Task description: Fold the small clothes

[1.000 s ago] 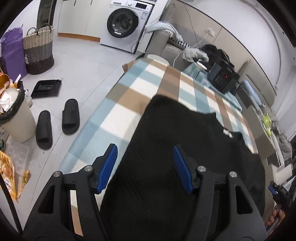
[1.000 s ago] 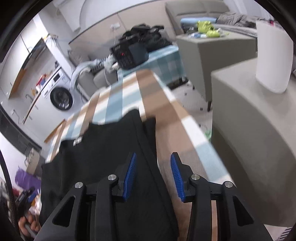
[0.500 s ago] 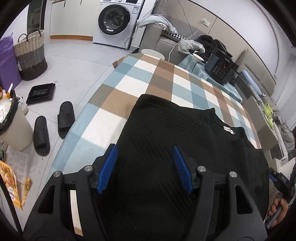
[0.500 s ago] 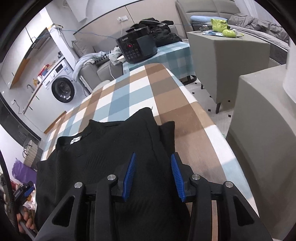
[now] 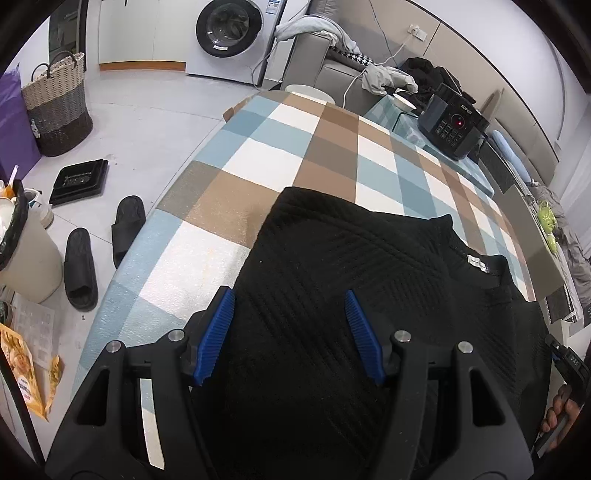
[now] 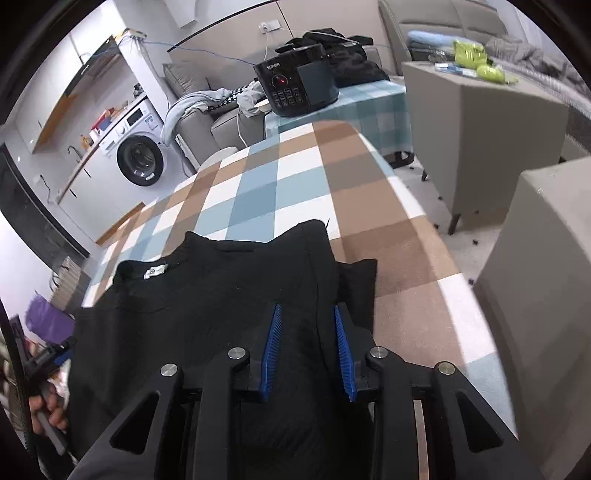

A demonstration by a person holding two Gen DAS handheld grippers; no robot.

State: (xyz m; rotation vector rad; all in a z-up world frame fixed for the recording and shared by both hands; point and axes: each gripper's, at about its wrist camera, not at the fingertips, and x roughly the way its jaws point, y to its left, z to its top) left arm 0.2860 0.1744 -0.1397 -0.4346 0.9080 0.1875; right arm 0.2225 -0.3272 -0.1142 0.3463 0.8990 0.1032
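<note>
- Left wrist view: the left gripper point(image 5: 287, 295) hangs over the near left part of a black ribbed sweater point(image 5: 351, 251). Its blue pads stand wide apart and released, with knit showing between them but not pinched.
- Right wrist view: the right gripper point(image 6: 307, 308) sits over the sweater's point(image 6: 221, 288) right side, where a folded layer overlaps a flap beneath. Its jaws have just been closing, and fabric lies between the pads. A gap remains and no pinch is visible, so I record it as not yet clenched.
- The sweater lies flat on the plaid-covered table point(image 5: 258, 155), collar away from the grippers, and the white neck label point(image 6: 155, 272) is showing.
- Edges: the sweater's left edge lies near the table's left rim. On the right, a strip of bare plaid point(image 6: 406, 258) separates it from the rim. Beyond the collar the cloth is open for most of the table's length.
- Surroundings: a black pressure cooker point(image 6: 295, 86) stands on a second checked surface past the far end, well apart from the sweater.
- Right of the table, grey upholstered blocks point(image 6: 480, 122) stand close by.
- On the left floor there are black slippers point(image 5: 79, 269), a lined bin point(image 5: 26, 254) and a woven basket point(image 5: 55, 110), with a washing machine point(image 5: 231, 33) at the wall.
</note>
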